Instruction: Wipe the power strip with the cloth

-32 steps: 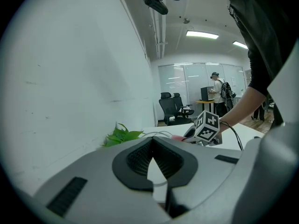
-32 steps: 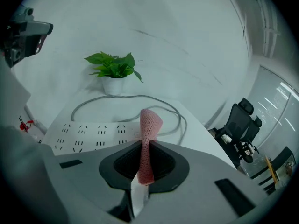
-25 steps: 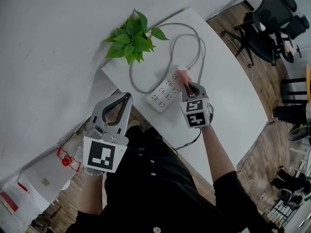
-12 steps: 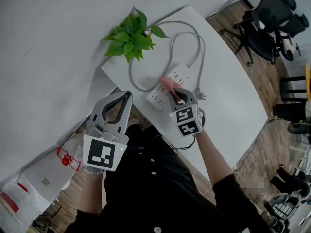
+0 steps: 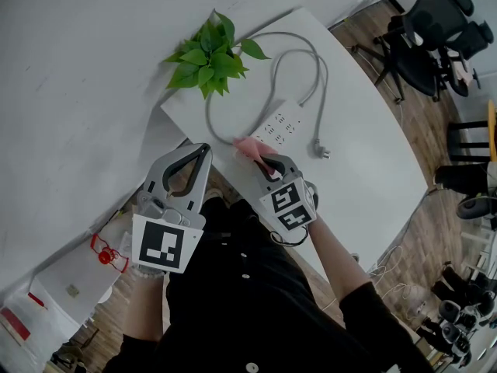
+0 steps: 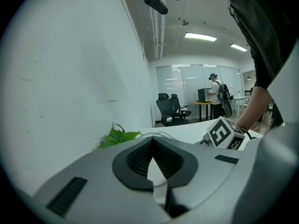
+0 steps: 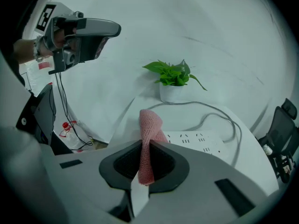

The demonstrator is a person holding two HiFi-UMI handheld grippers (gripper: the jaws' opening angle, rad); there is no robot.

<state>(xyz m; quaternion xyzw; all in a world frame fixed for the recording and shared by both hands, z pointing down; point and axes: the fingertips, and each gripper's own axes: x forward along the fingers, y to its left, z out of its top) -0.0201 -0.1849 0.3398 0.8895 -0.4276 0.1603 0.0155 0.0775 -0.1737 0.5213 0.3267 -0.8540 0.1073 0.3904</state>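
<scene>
A white power strip (image 5: 278, 124) lies on the white table (image 5: 365, 154), and its grey cable (image 5: 314, 61) loops toward the far side. My right gripper (image 5: 265, 164) is shut on a pink cloth (image 5: 248, 148), which sits at the strip's near left end by the table's edge. In the right gripper view the cloth (image 7: 149, 139) stands up between the jaws, with the strip (image 7: 198, 141) just beyond to the right. My left gripper (image 5: 204, 152) hangs off the table to the left, shut with nothing in it (image 6: 152, 143).
A potted green plant (image 5: 211, 57) stands at the table's far left corner. The cable's plug (image 5: 320, 153) lies loose right of the strip. Black office chairs (image 5: 427, 45) stand on the wood floor at right. White bags and a red-marked item (image 5: 109, 256) lie below left.
My right gripper has dragged the pink cloth along the power strip, from its far right end to its near left end. The left gripper has stayed in place.
</scene>
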